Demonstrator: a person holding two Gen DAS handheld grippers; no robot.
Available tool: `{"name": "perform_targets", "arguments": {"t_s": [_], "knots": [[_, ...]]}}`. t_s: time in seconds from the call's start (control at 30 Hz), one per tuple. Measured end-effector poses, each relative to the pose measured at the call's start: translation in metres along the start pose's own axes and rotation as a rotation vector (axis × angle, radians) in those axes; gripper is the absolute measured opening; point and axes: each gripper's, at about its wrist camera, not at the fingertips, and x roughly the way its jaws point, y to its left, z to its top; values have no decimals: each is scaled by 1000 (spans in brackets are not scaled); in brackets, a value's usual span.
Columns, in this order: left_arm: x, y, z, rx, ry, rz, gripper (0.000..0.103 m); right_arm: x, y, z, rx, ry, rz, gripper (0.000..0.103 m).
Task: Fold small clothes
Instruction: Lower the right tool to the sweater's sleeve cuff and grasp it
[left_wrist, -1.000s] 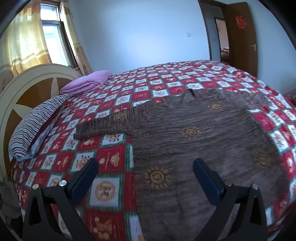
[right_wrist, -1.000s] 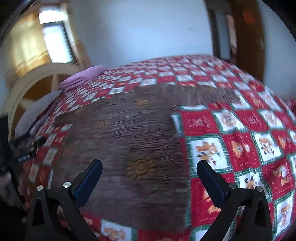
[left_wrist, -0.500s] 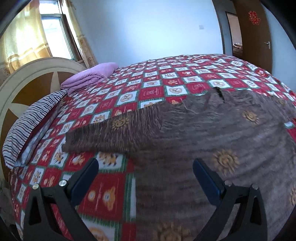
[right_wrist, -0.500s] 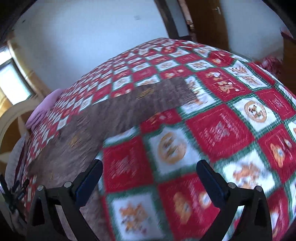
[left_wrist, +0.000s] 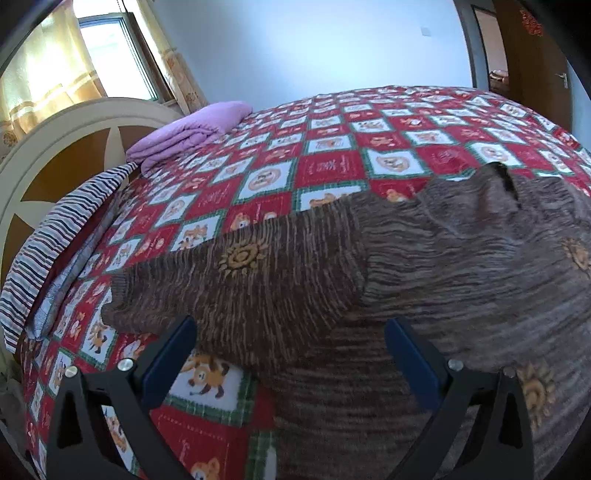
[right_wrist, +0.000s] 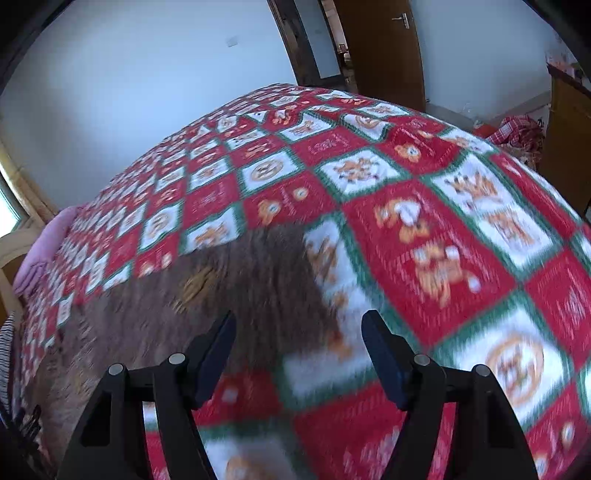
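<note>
A brown striped knit sweater (left_wrist: 424, 280) with orange sun motifs lies flat on the red, white and green patchwork bedspread (left_wrist: 332, 158). Its left sleeve (left_wrist: 229, 284) stretches toward the headboard. My left gripper (left_wrist: 291, 354) is open and empty, low over the sleeve near the armpit. In the right wrist view the sweater's right sleeve (right_wrist: 240, 280) lies blurred, with its cuff end near the middle. My right gripper (right_wrist: 299, 347) is open and empty, just above that sleeve end.
A folded purple blanket (left_wrist: 192, 129) and a striped pillow (left_wrist: 55, 240) lie by the cream and brown headboard (left_wrist: 55, 155). A window with yellow curtains (left_wrist: 48, 70) is behind it. A brown door (right_wrist: 373, 48) and red cloth (right_wrist: 517, 133) are past the bed's far side.
My left gripper has moved down and left toward the left sleeve. My right gripper has swung right to the right sleeve's end, and its jaws have narrowed but stay open.
</note>
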Motion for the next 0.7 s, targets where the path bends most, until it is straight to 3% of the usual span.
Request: {"name": "perform_targets", "arguments": {"t_s": [0.23, 0.27, 0.37, 0.43, 0.7], "knots": [[21, -5, 9, -8, 37, 18, 103, 51, 8, 32, -63, 39, -37, 59], [23, -6, 9, -8, 43, 14, 103, 61, 8, 33, -68, 62, -39, 53], [26, -9, 8, 2, 52, 17, 103, 65, 15, 31, -134, 53, -56, 15], [26, -8, 8, -1, 52, 1, 103, 61, 18, 30, -142, 62, -23, 3], [15, 5, 9, -35, 1, 3, 103, -1, 58, 44, -190, 19, 55, 3]]}}
